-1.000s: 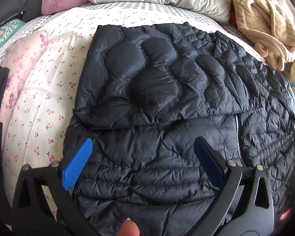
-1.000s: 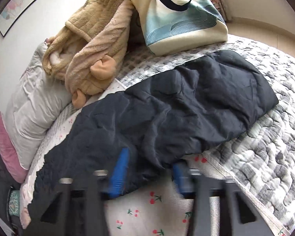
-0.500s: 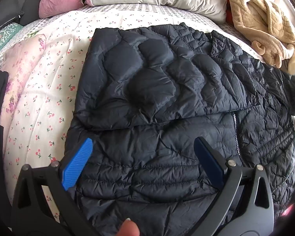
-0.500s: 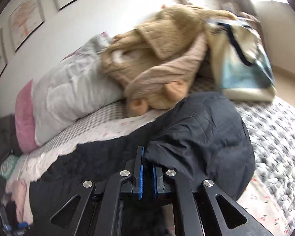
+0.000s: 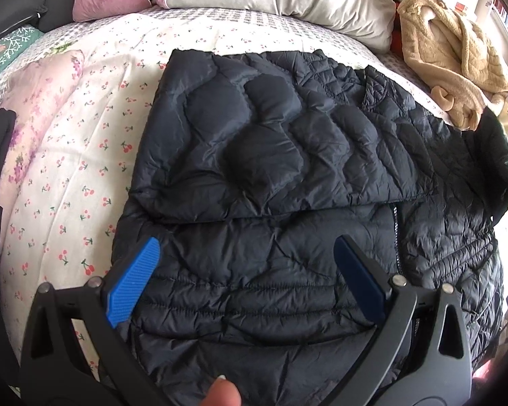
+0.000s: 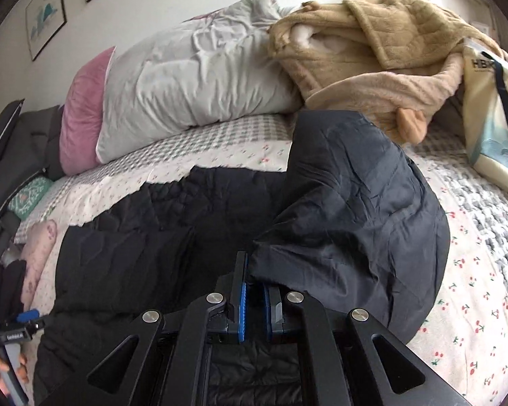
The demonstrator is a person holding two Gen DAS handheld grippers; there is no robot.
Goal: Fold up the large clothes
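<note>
A dark navy quilted puffer jacket lies spread on the bed, one sleeve folded across its chest. My left gripper hovers open just above the jacket's lower body, holding nothing. My right gripper is shut on the cuff end of the jacket's other sleeve and holds it lifted above the jacket body. That raised sleeve shows at the right edge of the left wrist view.
The cherry-print bedspread lies under the jacket. A grey pillow and a pink pillow sit at the head. A tan fleece robe and a tote bag lie at the far right.
My right gripper shut on the sleeve end and lifted it up and over towards the jacket body. My left gripper stayed open over the lower jacket.
</note>
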